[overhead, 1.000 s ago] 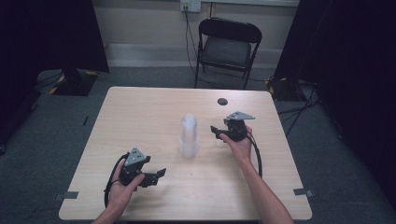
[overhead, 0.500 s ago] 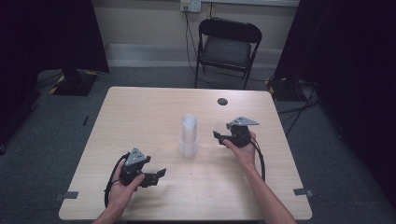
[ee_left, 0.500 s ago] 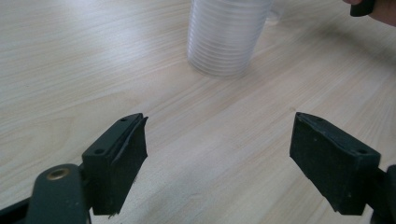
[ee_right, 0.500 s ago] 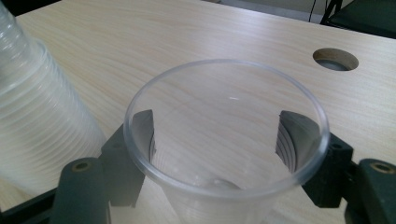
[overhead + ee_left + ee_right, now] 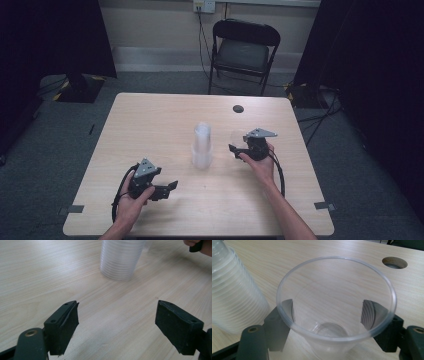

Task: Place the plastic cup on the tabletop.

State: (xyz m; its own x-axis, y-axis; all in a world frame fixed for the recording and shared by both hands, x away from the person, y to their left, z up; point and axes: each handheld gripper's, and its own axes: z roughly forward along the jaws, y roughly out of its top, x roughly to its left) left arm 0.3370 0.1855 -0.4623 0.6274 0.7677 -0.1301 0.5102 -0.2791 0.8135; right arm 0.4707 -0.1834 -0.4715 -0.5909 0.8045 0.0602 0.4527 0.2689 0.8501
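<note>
Cup [image 5: 335, 310], clear thin plastic, sits between the jaws of the right gripper [image 5: 332, 322], mouth toward the camera, held just beside the stack [image 5: 202, 145] of like cups at the middle of the table [image 5: 150, 125]. It looks very light, slick and easily crushed, so I judge a gentle squeeze low on the ribbed wall, where the jaws press now, safer than any hold at the rim. Left gripper [image 5: 117, 325] rests near the table's front edge with jaws spread wide and nothing between them, pointed at the stack.
</note>
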